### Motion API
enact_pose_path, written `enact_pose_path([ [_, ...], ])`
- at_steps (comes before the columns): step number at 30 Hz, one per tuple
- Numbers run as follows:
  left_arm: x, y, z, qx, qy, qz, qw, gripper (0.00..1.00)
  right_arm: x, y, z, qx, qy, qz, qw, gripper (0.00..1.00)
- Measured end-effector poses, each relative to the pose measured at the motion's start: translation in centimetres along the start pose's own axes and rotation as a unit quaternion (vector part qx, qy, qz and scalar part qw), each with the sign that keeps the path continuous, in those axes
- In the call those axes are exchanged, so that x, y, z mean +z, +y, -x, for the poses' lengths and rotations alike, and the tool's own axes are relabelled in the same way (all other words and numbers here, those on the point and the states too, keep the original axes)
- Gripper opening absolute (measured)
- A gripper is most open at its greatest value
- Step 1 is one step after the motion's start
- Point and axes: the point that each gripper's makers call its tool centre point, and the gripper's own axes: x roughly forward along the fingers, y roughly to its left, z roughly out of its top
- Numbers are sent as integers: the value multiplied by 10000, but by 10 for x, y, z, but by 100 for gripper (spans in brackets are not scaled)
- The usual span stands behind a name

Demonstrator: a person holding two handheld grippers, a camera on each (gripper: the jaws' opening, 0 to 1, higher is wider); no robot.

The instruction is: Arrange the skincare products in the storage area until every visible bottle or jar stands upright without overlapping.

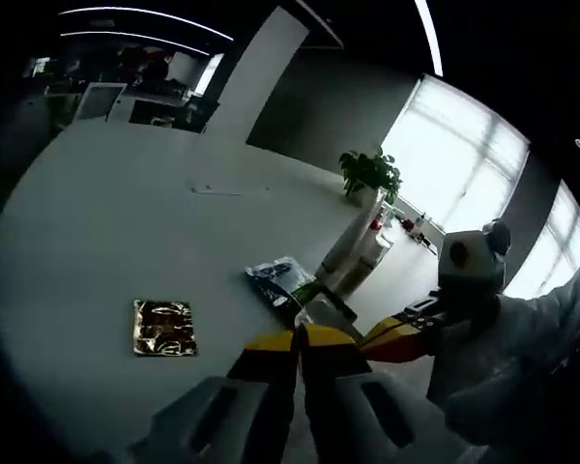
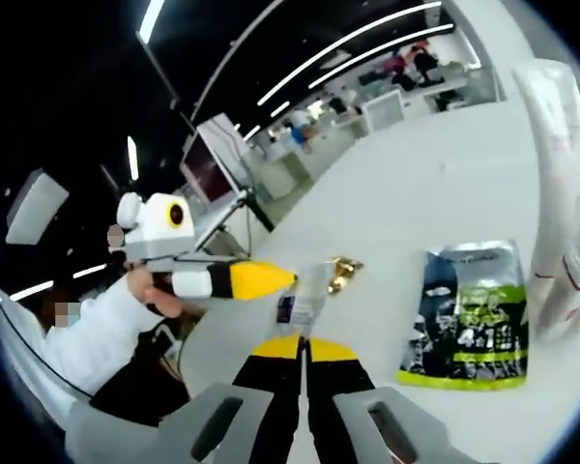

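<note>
Both the left tongs (image 1: pixel 298 338) and the right tongs (image 2: pixel 304 346) pinch a small clear sachet (image 2: pixel 303 295) between them above the white counter (image 1: pixel 126 232), near a dark green pouch (image 2: pixel 469 314) and gold packet (image 1: pixel 163 328).

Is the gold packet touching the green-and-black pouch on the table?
Apart. In the left gripper view, bare white table lies between the gold packet and the green-and-black pouch.

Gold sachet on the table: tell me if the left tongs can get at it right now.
Probably yes. The gold sachet lies alone on bare table, beside the left tongs, with nothing between. The jaws look closed, so they would have to open first.
</note>
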Motion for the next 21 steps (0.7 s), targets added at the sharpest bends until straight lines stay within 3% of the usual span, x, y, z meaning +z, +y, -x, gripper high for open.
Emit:
enact_pose_path([
  [21, -28, 15, -25, 336, 504, -623, 9962, 0, -25, -28, -17, -457, 458, 164, 9978, 0],
])
